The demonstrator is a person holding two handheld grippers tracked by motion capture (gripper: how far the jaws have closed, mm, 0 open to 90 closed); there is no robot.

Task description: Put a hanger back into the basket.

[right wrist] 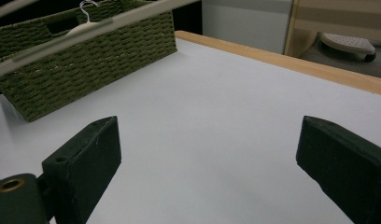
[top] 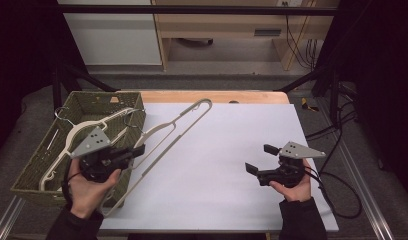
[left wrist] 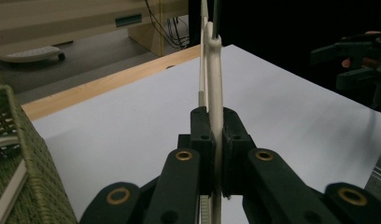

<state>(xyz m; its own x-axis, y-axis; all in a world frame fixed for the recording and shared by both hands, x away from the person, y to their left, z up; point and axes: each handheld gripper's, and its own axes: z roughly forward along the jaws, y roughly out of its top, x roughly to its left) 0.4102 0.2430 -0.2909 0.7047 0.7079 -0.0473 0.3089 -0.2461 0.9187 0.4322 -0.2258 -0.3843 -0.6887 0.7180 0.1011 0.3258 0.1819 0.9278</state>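
A cream plastic hanger (top: 177, 122) slants from the basket's near right corner out over the white board, its far end raised. My left gripper (top: 139, 150) is shut on one of the hanger's thin bars, beside the basket's right wall. In the left gripper view the black jaws (left wrist: 215, 123) pinch the pale bar (left wrist: 215, 79), which runs straight up and away. My right gripper (top: 262, 159) hangs over the right part of the board, open, with nothing between its pads (right wrist: 207, 154). A pale hanger bar (right wrist: 86, 30) crosses the top left of the right gripper view.
A green woven basket (top: 34, 172) stands at the left edge with another cream hanger (top: 67, 145) inside; its wall also faces the right gripper (right wrist: 86, 70). The white board (top: 232, 135) covers the wooden table (top: 217, 96). Black cables (top: 337, 190) trail at the right.
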